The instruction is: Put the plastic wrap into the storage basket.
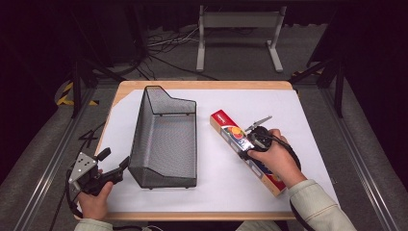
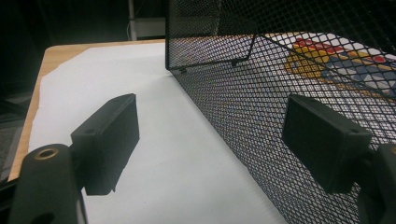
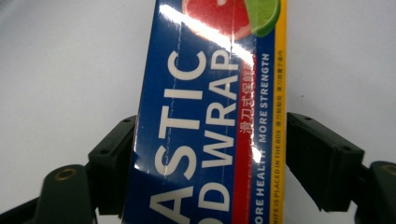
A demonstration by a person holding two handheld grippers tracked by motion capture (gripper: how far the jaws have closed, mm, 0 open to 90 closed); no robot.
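Note:
A long plastic wrap box (image 1: 223, 126), blue and red with yellow edging, lies slantwise on the white sheet to the right of a black wire-mesh basket (image 1: 166, 142). My right gripper (image 1: 247, 146) straddles the box near its middle. In the right gripper view its pads (image 3: 306, 149) sit against both long sides of the box (image 3: 205, 116). My left gripper (image 1: 114, 160) is at the basket's near-left corner with its jaws wide apart. In the left gripper view, the left gripper (image 2: 212, 100) has the mesh wall (image 2: 243, 107) close by its right jaw, and nothing is gripped.
The white sheet (image 1: 231, 185) covers most of the wooden table (image 1: 202, 85). The basket stands empty left of centre. Beyond the table's far edge are cables and a white metal stand (image 1: 238, 33) on the floor. Dark frame rails flank both sides.

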